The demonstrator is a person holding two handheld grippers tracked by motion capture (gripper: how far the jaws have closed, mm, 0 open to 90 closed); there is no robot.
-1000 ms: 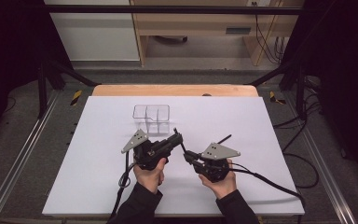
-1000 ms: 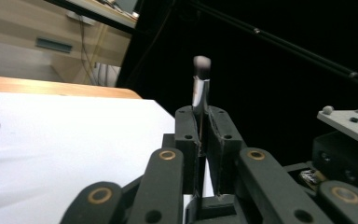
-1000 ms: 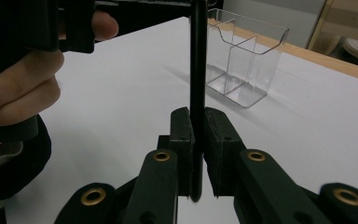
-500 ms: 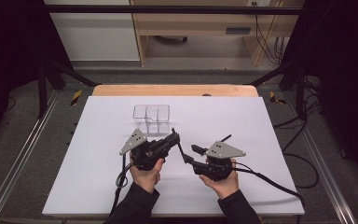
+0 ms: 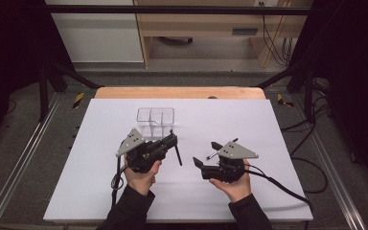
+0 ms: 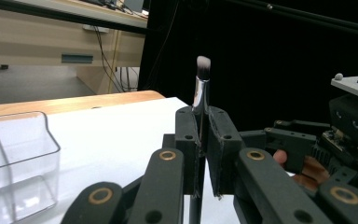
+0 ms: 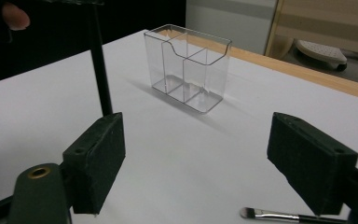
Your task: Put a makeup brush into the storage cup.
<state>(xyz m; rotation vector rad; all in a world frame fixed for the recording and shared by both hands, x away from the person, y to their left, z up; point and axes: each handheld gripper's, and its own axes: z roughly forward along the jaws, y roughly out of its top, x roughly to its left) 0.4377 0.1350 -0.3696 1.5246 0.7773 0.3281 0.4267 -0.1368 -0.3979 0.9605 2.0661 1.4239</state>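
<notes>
My left tongs (image 6: 200, 154) grip the brush (image 6: 202, 74); the right tongs (image 7: 193, 158) are open. I should keep the brush vertical toward the organizer (image 5: 155, 118) at twelve o'clock.

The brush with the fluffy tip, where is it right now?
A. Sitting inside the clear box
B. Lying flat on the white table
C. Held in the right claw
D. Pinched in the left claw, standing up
D. In the left gripper view the left claw is shut on the brush, whose fluffy tip points upward; the clear box holds nothing, and the right claw is open.
</notes>
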